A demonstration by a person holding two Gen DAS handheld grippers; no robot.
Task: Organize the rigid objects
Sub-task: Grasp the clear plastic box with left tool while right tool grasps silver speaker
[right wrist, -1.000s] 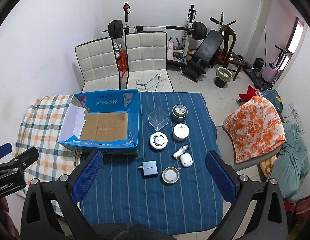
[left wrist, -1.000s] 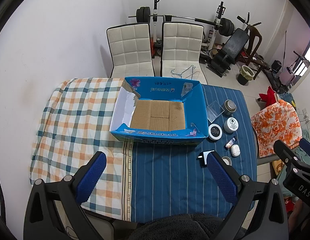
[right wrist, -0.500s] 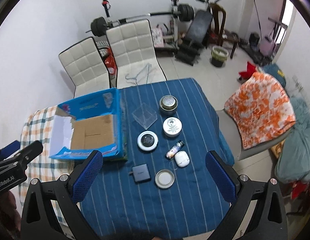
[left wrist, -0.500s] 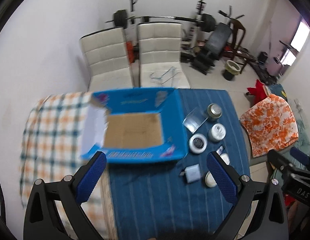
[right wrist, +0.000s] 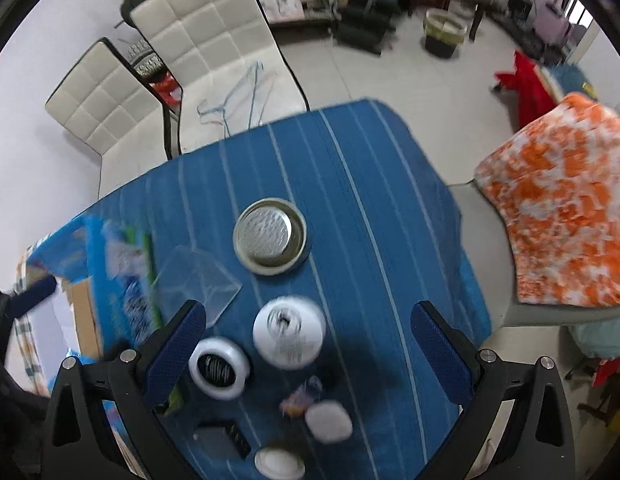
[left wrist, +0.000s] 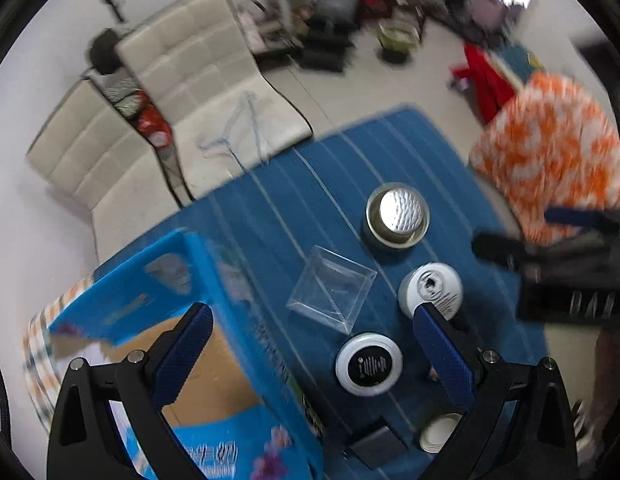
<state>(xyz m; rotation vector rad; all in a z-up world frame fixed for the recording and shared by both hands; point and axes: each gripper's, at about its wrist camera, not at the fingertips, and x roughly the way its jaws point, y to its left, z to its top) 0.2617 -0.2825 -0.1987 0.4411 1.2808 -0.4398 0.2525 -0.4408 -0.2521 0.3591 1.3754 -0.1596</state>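
Both tongs wide open, gripping nothing, above worktop (right wrist: 389,200) with blue striped cloth. Left tongs (left wrist: 311,344) over box edge and black-and-white disc (left wrist: 369,363). Right tongs (right wrist: 308,340) over white jar (right wrist: 289,331). Near: grey block (right wrist: 220,442), small white lid (right wrist: 278,463), white case (right wrist: 329,420). Left: open blue box (left wrist: 214,360), cardboard floor bare. Mid: clear plastic box (left wrist: 331,289). Farther: metal tin (right wrist: 269,236). Beyond worktop: two white chairs (right wrist: 214,40).
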